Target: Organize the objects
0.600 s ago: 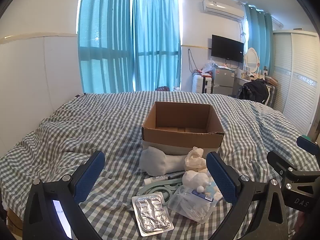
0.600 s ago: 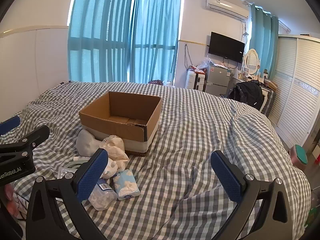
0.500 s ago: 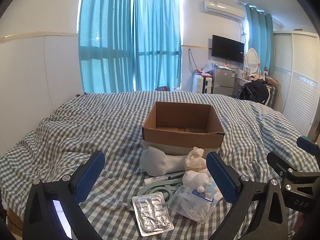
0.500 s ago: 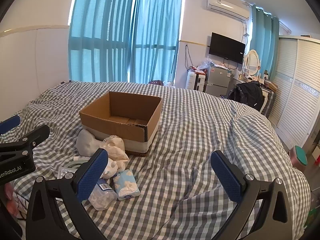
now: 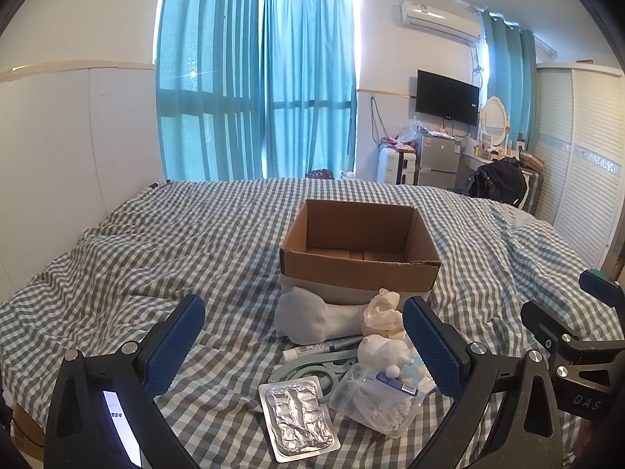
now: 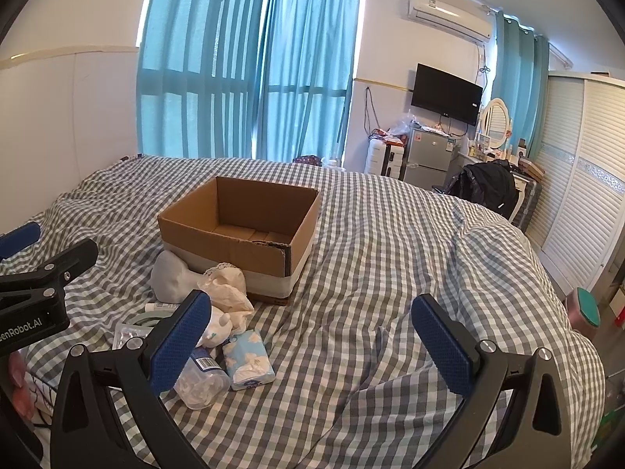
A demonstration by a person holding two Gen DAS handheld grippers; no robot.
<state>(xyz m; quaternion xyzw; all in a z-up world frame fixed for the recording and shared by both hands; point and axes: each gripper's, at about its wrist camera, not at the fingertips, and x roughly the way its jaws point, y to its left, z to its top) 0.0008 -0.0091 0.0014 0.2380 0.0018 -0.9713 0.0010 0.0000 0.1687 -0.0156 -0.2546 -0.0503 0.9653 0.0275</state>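
Both my tongs, left (image 5: 302, 342) and right (image 6: 312, 336), gaped empty; lower centre, the soft sock (image 5: 312, 318) suited a mid-body pinch.

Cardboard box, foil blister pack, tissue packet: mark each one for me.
cardboard box (image 5: 357, 273), left wrist view, on its near outer wall.
foil blister pack (image 5: 299, 418), left wrist view, on the silver foil middle.
tissue packet (image 6: 249, 359), right wrist view, on its printed top face.

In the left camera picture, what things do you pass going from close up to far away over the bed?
Foil pack → white tube → sock → box → curtains.
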